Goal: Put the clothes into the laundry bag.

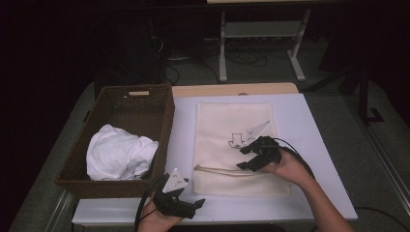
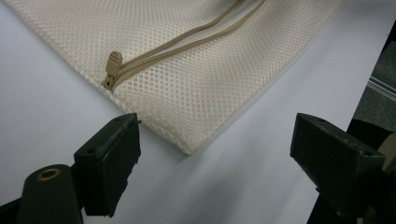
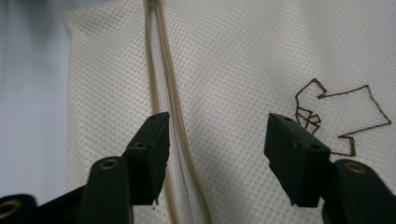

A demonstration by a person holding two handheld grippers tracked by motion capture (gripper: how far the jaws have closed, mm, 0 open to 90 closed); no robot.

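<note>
Cream mesh bag (image 1: 235, 145) lies flat on the white worktop (image 1: 309, 145), right of centre, long side running near to far. We note a tan zipper (image 1: 227, 170) across its near end, with the zipper pull (image 2: 112, 65) at the left end of that seam, close to the bag's near-left corner. A small dark outline emblem (image 3: 338, 116) is stitched on the mesh toward the middle.

Right hand-held gripper (image 1: 248, 157) sits low over the bag between emblem and zipper; in the right gripper view its jaws stand partly open, one on each side of a strip of mesh, the zipper running just beside the left jaw. We see nothing pinched between them.

Left hand-held gripper (image 1: 194, 205) hangs at the near edge of the worktop, just off the bag's near-left corner. Jaws wide open, nothing between them but bare worktop and the corner of the mesh beyond.

Wicker basket (image 1: 162, 121) stands at the left of the worktop, just beside the bag, with a crumpled white cloth (image 1: 121, 152) inside its near half.
</note>
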